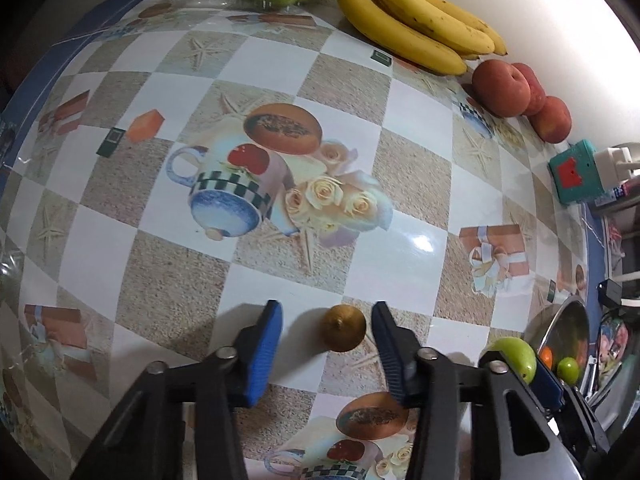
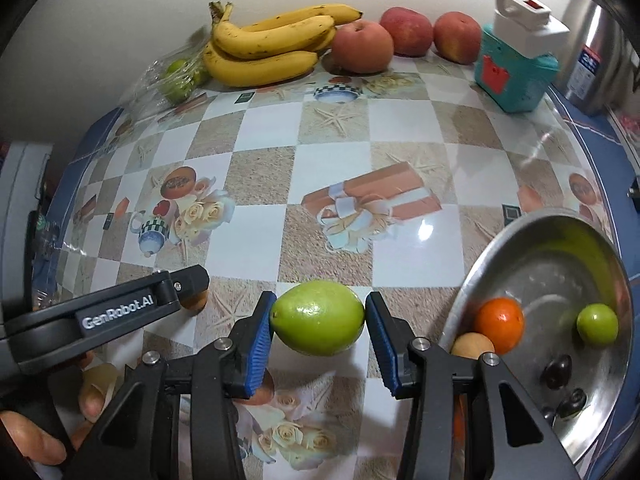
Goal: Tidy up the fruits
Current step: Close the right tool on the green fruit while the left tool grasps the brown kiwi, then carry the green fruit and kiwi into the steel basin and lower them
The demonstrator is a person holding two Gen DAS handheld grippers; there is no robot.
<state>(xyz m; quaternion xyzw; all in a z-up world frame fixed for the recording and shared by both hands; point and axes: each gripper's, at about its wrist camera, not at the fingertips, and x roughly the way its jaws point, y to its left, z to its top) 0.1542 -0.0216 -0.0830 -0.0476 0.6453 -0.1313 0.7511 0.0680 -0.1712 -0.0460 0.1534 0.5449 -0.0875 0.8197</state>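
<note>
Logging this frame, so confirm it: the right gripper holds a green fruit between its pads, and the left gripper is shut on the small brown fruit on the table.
One detail is wrong. The left gripper is open: in the left wrist view the small brown fruit lies between its pads, untouched. The right gripper does hold the green fruit.

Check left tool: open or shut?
Open. The left tool has its fingers spread around the small brown fruit on the table, visible gaps both sides.

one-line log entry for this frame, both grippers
left gripper: open, straddling small brown fruit | right gripper: shut on green fruit | metal bowl: holds fruit, at right
</note>
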